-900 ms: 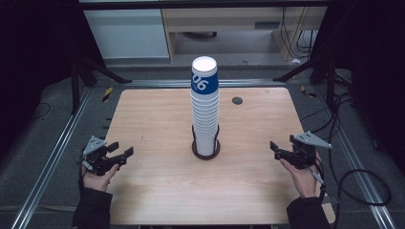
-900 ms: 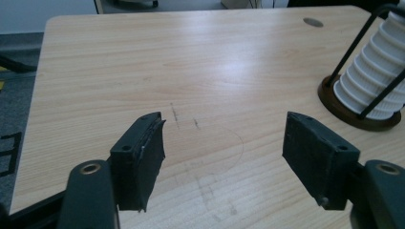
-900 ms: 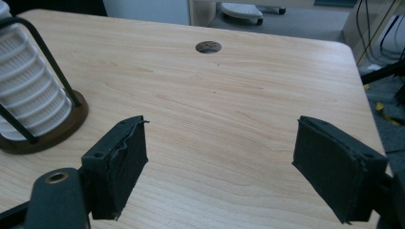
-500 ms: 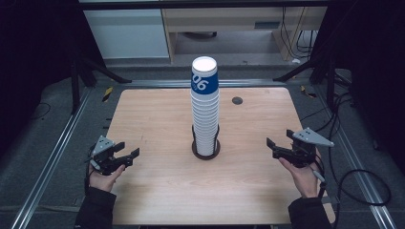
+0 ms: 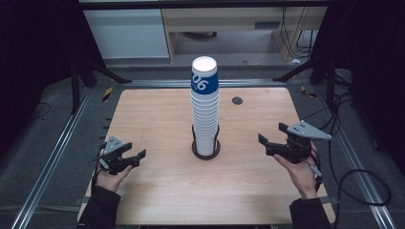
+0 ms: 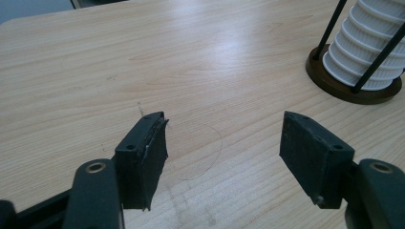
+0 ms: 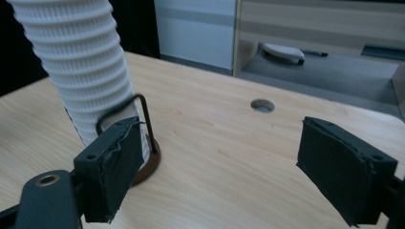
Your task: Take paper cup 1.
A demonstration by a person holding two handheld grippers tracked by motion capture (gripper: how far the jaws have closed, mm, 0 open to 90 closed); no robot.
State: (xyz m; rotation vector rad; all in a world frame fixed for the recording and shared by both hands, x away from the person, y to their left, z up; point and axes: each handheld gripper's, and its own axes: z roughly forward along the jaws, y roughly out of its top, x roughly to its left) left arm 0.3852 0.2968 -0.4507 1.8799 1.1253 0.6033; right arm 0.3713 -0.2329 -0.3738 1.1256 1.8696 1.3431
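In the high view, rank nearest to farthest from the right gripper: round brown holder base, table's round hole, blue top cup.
From the right gripper:
1. Round brown holder base, to its left.
2. Round hole in the wooden table, beyond it.
3. Blue top cup, highest on the stack.

Wide-spread right claw (image 7: 217, 174) faces cup stack (image 7: 79, 67) on table (image 7: 215, 143).
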